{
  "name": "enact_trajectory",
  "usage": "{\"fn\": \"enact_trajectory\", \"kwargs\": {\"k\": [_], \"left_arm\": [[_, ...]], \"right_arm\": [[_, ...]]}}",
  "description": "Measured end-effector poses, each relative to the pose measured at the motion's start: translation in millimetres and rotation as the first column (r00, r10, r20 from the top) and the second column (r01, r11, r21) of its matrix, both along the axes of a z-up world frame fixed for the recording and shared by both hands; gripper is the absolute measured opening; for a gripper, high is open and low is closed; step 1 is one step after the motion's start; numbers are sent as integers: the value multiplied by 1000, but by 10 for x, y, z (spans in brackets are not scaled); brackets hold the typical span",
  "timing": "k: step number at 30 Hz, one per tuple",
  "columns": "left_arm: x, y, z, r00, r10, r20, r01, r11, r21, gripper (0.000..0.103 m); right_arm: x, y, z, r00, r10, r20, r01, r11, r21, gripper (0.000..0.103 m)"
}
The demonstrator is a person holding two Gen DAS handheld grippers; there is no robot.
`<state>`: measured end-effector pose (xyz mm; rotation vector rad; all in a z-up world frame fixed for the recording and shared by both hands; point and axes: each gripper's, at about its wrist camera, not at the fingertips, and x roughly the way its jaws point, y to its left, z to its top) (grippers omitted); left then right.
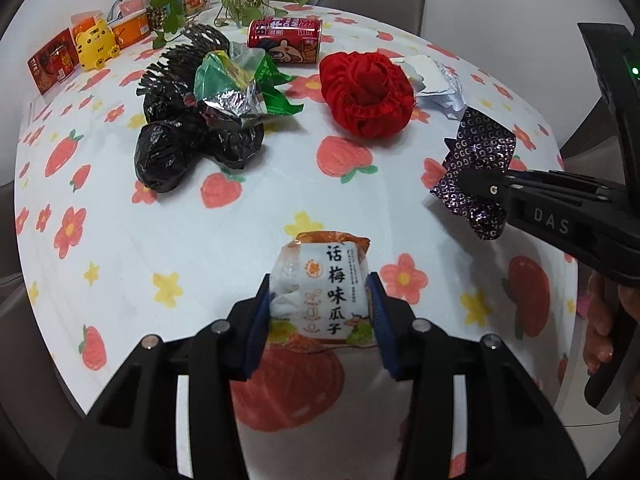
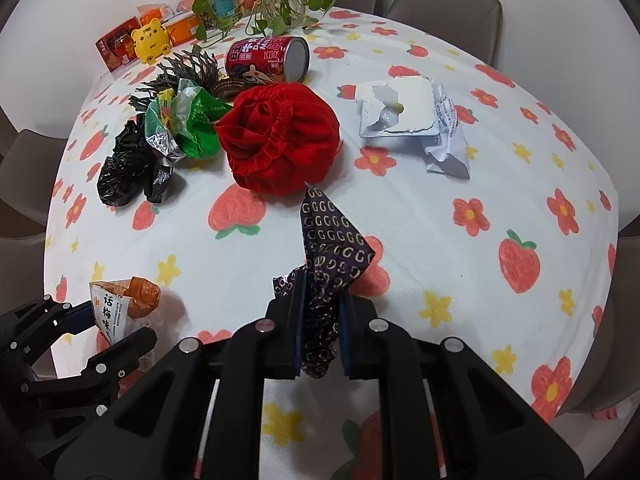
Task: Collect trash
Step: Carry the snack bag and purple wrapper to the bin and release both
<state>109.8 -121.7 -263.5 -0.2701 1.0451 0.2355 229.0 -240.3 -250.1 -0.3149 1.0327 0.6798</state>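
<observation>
Left gripper [image 1: 320, 300] pinches the white-and-orange snack packet [image 1: 326, 288] just above the flowered tablecloth [image 1: 240, 216]. Right gripper [image 2: 322, 320] clamps the dark patterned wrapper [image 2: 332, 248], lifted clear

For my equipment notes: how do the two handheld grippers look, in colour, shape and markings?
Both are matte black plastic. The left gripper has angular ribbed fingers with silver rivets and blue pads. The right gripper has the same build; seen from the left wrist, its body bears the grey letters "DAS" and a small green light.
</observation>
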Motion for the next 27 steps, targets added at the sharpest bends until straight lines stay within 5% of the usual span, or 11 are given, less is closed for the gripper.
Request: {"fn": "enact_trajectory", "kwargs": {"k": [8,15,21,27], "left_arm": [[-71,-110,362,997,-67,49,66,997,25,46],[-86,-392,651,956,-281,88,280,960,27,46],[-101,-869,810,845,-519,125,517,854,54,46],[-216,-1596,896,679,-720,144,719,692,67,46]], "right_arm": [[-220,-203,334,999,-36,21,35,999,20,13],[-558,-648,659,974,-219,56,217,976,32,13],[-993,-1275,794,881,-467,83,464,884,48,13],[-1636,-2103,838,714,-694,95,693,719,44,13]]}}
